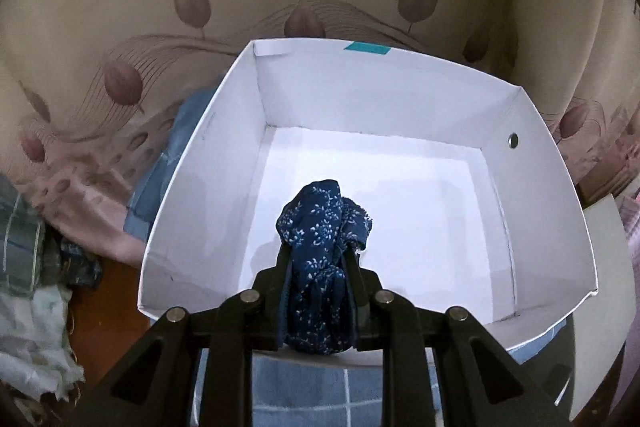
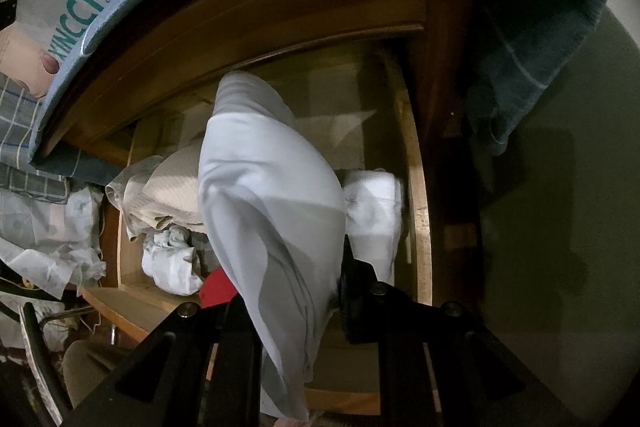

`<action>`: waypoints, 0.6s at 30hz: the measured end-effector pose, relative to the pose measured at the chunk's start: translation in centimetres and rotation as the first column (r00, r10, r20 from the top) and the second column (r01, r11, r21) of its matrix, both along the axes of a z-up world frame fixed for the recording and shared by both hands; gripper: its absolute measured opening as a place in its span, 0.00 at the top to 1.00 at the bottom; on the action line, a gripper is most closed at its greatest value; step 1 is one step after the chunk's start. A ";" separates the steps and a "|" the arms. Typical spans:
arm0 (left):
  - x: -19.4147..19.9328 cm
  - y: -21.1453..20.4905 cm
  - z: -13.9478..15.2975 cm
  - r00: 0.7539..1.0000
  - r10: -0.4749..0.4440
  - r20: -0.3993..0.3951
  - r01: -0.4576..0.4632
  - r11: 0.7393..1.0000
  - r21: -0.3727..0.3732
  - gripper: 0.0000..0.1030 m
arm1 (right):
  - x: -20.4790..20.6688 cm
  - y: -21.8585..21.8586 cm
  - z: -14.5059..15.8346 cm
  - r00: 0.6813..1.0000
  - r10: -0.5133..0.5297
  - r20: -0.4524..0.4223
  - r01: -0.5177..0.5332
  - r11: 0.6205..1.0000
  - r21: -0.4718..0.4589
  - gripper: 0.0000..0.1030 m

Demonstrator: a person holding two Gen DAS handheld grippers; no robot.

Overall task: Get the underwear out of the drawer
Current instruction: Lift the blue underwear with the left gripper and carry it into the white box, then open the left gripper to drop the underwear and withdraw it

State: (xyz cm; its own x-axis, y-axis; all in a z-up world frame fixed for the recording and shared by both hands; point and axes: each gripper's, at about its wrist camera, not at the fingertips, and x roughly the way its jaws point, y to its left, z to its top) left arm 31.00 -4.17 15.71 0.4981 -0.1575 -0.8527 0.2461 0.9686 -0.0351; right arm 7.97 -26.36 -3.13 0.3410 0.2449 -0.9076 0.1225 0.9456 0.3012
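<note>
In the left wrist view the white cardboard box fills most of the frame, its bare floor and walls open toward the camera and a small teal tape strip on its far rim at 12 o'clock. Behind it hangs a beige leaf-printed curtain, and crumpled cloths lie outside the box at 9 o'clock. The left gripper reaches in over the near rim at 6 o'clock, its two fingers pressed together on a bunched navy floral underwear; the bundle sits squarely between the fingers and bulges past their tips over the box floor (whether it touches the floor cannot be told).

In the right wrist view the open wooden drawer runs from 12 to 6 o'clock. The right gripper pinches a light grey underwear, which rises from between the fingers at 6 o'clock and covers the centre of the frame, held above the drawer's contents. Inside the drawer lie a beige folded cloth at 9 o'clock, a white folded cloth at 3 o'clock, a white rolled cloth at 8 o'clock and a small red piece beside the left finger.
</note>
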 end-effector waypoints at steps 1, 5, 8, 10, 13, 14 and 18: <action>-0.1 0.0 0.1 1.000 0.011 -0.011 -0.011 1.000 -0.013 0.79 | 0.0 0.0 0.1 1.000 0.001 0.004 -0.001 1.000 -0.006 0.86; -1.5 0.0 0.4 0.997 0.057 -0.048 -0.058 0.998 -0.030 0.79 | -0.2 0.0 0.5 1.000 -0.012 0.023 0.012 1.000 -0.016 0.86; -2.6 -0.3 0.5 0.995 0.080 -0.059 -0.081 0.997 -0.013 0.79 | -0.4 -0.2 0.9 0.999 -0.020 0.040 0.021 1.000 -0.020 0.86; -3.0 -0.5 0.6 0.997 0.067 -0.044 -0.068 0.998 -0.007 0.79 | -0.4 -0.2 1.2 0.999 -0.020 0.044 0.021 1.000 -0.020 0.86; -3.3 -0.6 0.7 0.998 0.051 -0.023 -0.051 0.999 -0.010 0.77 | -0.4 0.0 1.6 0.999 -0.009 0.048 0.010 0.999 -0.032 0.86; -3.3 -0.5 0.7 0.999 0.050 -0.020 -0.051 0.999 -0.020 0.75 | -0.5 0.0 1.8 0.999 -0.004 0.052 0.006 0.999 -0.036 0.86; -3.6 -0.1 1.2 0.999 0.051 0.011 -0.050 0.998 -0.024 0.74 | -0.6 -0.1 2.6 0.998 0.005 0.064 -0.002 0.999 -0.048 0.86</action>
